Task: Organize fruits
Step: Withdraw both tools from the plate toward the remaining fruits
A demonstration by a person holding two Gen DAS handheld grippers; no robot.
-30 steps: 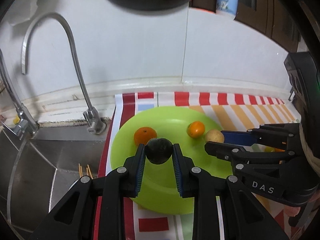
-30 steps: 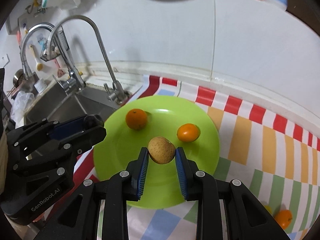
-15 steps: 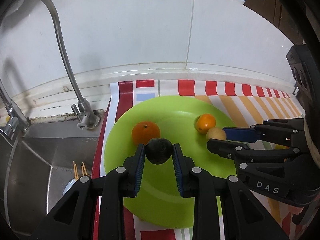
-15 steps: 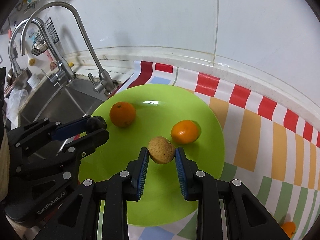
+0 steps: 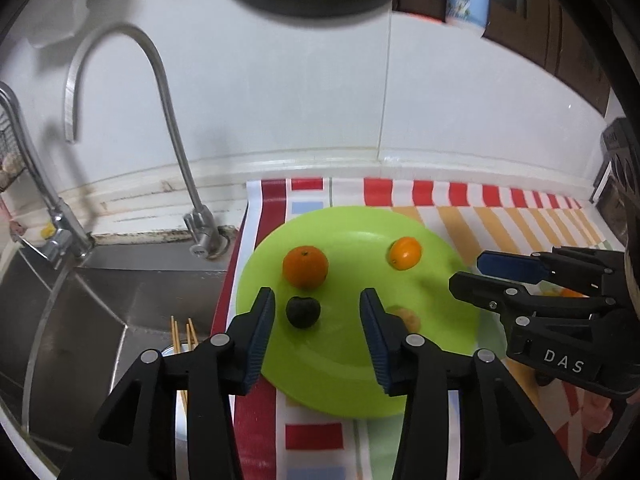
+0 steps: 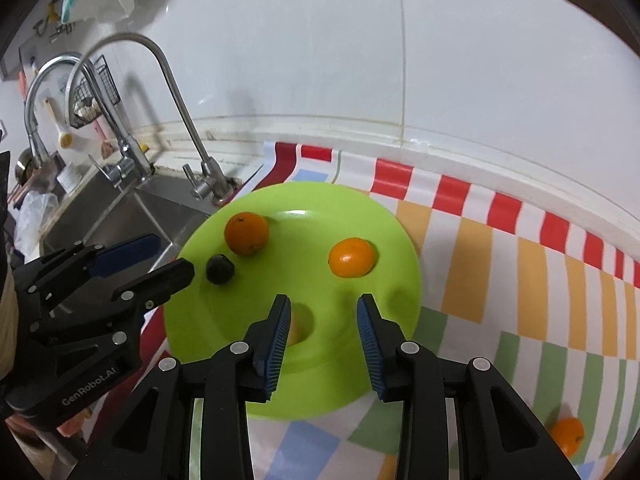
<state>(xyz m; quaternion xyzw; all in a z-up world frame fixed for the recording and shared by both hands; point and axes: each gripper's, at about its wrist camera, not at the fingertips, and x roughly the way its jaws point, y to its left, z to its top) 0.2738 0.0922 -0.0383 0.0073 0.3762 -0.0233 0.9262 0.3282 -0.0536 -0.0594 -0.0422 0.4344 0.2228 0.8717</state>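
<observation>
The left tongs (image 5: pixel 317 312) stand apart, their jaws having just been opening; the dark fruit (image 5: pixel 303 311) lies on the green plate (image 5: pixel 352 380) between the pads, nearer the left one, touching neither. Just beyond it sits a big orange (image 5: pixel 305 267), and farther right a small orange (image 5: pixel 405 253). The right tongs (image 6: pixel 323 312) are also apart, jaws having just been opening; the tan fruit (image 6: pixel 295 329) rests on the plate close by the left pad, partly hidden behind it. The plate sits on a striped cloth (image 6: pixel 500 248) over the table. Another orange (image 6: pixel 567 435) lies on the cloth right of the right tongs. A sink (image 5: pixel 100 304) and tap (image 5: pixel 168 120) lie left.
</observation>
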